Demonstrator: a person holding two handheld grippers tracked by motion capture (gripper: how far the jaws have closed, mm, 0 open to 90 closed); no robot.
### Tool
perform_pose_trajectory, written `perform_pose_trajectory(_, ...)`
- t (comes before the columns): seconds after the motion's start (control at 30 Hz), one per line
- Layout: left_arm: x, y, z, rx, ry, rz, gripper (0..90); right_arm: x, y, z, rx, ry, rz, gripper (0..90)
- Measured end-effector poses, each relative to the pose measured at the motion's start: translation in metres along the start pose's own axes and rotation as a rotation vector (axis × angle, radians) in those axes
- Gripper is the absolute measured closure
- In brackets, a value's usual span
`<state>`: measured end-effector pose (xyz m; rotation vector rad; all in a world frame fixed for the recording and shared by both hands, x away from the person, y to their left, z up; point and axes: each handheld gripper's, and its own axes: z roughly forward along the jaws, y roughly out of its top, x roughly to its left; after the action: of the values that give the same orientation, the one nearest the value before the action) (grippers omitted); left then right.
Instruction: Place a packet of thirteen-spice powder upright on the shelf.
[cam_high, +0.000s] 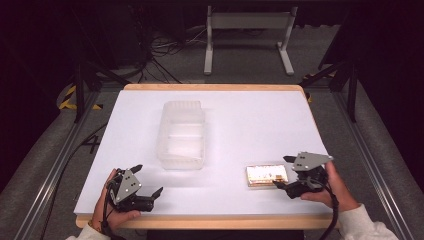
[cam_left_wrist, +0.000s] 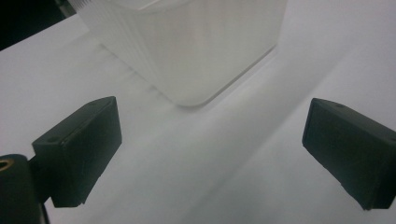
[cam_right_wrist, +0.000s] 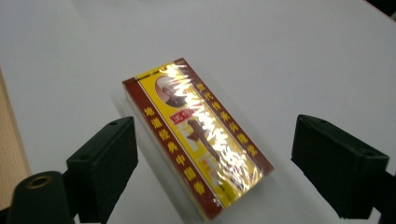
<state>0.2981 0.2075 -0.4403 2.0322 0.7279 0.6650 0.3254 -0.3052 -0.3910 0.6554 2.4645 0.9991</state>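
A flat box wrapped in shiny film, yellow and dark red with printed characters (cam_high: 267, 175) (cam_right_wrist: 201, 140), lies on the white table (cam_high: 240, 120) at the front right. My right gripper (cam_high: 281, 172) (cam_right_wrist: 229, 168) is open, its jaws on either side of the box's near end without touching it. A clear plastic tub (cam_high: 182, 135) (cam_left_wrist: 187, 46) stands empty in the middle left of the table. My left gripper (cam_high: 147, 180) (cam_left_wrist: 212, 154) stays open near the front left edge, pointing toward the tub's near corner, nothing between its jaws.
The table's wooden rim (cam_high: 210, 222) shows along the front edge. A metal frame stand (cam_high: 247, 35) and cables (cam_high: 160, 50) lie on the floor beyond the table. Metal rails (cam_high: 65, 150) run along both sides.
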Motion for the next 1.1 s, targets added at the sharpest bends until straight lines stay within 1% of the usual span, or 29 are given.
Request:
perform_pose_trajectory(0.03, 0.0, 0.001, 0.0, -0.005, -0.007, -0.001, 5.1, -0.001, -0.006, -0.003, -0.005, -0.003, 0.012, 15.1)
perform_pose_trajectory(0.07, -0.001, 0.001, 0.0, -0.004, -0.007, 0.003, 5.1, -0.001, -0.014, -0.006, -0.009, -0.02, 0.018, 15.2)
perform_pose_trajectory(0.1, -0.001, 0.001, 0.0, -0.004, -0.007, 0.003, 5.2, -0.001, -0.014, -0.006, -0.009, -0.02, 0.018, 15.2)
perform_pose_trajectory(0.13, -0.001, 0.001, 0.0, -0.005, -0.006, 0.004, 5.2, -0.001, -0.021, -0.009, -0.009, -0.031, 0.031, 15.2)
perform_pose_trajectory(0.2, -0.001, 0.001, -0.001, -0.009, -0.012, -0.002, 5.3, -0.002, -0.027, -0.01, 0.001, -0.042, 0.057, 15.2)
perform_pose_trajectory(0.23, -0.001, 0.001, 0.0, -0.009, -0.012, 0.0, 5.3, -0.002, -0.028, -0.011, 0.004, -0.049, 0.056, 15.2)
perform_pose_trajectory(0.33, -0.001, 0.001, 0.0, -0.001, -0.023, 0.007, 5.3, -0.002, -0.029, -0.011, 0.009, -0.059, 0.056, 14.9)
perform_pose_trajectory(0.4, -0.001, 0.0, 0.001, 0.008, -0.024, 0.015, 5.4, -0.003, -0.029, -0.01, 0.01, -0.053, 0.061, 15.3)
perform_pose_trajectory(0.5, -0.002, -0.001, 0.001, 0.013, -0.025, 0.006, 5.4, -0.004, -0.027, -0.008, 0.013, -0.049, 0.061, 15.7)
perform_pose_trajectory(0.57, -0.002, -0.002, 0.001, 0.02, -0.027, 0.008, 5.4, -0.004, -0.025, -0.006, 0.026, -0.047, 0.059, 15.7)
perform_pose_trajectory(0.63, -0.002, -0.002, 0.002, 0.028, -0.026, 0.011, 5.5, -0.003, -0.023, -0.004, 0.029, -0.035, 0.055, 15.8)
perform_pose_trajectory(0.67, -0.002, -0.003, 0.003, 0.034, -0.026, 0.018, 5.6, -0.002, -0.021, -0.002, 0.039, -0.034, 0.048, 15.8)
perform_pose_trajectory(0.73, -0.002, -0.003, 0.004, 0.039, -0.026, 0.015, 5.6, -0.001, -0.017, 0.0, 0.057, -0.017, 0.036, 16.4)
perform_pose_trajectory(0.77, -0.002, -0.003, 0.004, 0.04, -0.028, 0.013, 5.6, 0.0, -0.014, 0.001, 0.07, -0.02, 0.023, 16.4)
perform_pose_trajectory(0.87, -0.002, -0.003, 0.004, 0.047, -0.028, 0.018, 5.6, -0.001, -0.007, 0.005, 0.087, 0.005, -0.001, 17.7)
perform_pose_trajectory(0.93, -0.002, -0.004, 0.005, 0.055, -0.028, 0.021, 5.6, -0.002, -0.002, 0.008, 0.105, 0.007, -0.017, 17.8)
perform_pose_trajectory(1.0, -0.003, -0.004, 0.005, 0.06, -0.028, 0.025, 5.6, -0.002, 0.004, 0.011, 0.128, 0.019, -0.039, 19.0)
perform_pose_trajectory(1.07, -0.003, -0.004, 0.005, 0.06, -0.028, 0.023, 5.5, -0.002, 0.006, 0.013, 0.132, 0.023, -0.048, 18.9)
perform_pose_trajectory(1.1, -0.003, -0.004, 0.005, 0.063, -0.029, 0.024, 5.5, -0.001, 0.009, 0.015, 0.134, 0.036, -0.062, 19.0)
